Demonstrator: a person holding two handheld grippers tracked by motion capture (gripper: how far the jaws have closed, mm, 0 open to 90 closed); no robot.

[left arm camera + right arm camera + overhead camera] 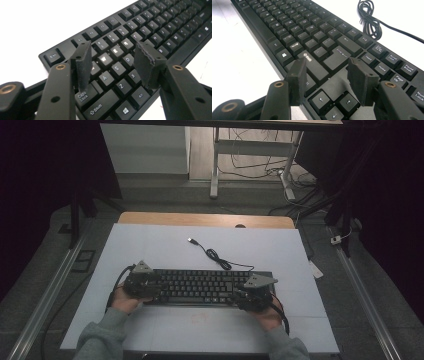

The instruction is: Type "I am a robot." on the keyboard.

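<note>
kbd (200,286) near front edge of tabletop (150,245); left gripper (113,63) & right gripper (328,78) open over its ends, nothing gripped. both ends should be clamped evenly, keys avoided.

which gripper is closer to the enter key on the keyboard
Right. The right gripper hovers open just short of the Enter key, above the arrow keys. The left gripper is at the keyboard's far end, over the letter keys.

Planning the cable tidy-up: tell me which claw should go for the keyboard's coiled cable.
Probably right. The right claw sits at the keyboard end nearest the coiled cable, open; the left claw is at the far end.
</note>
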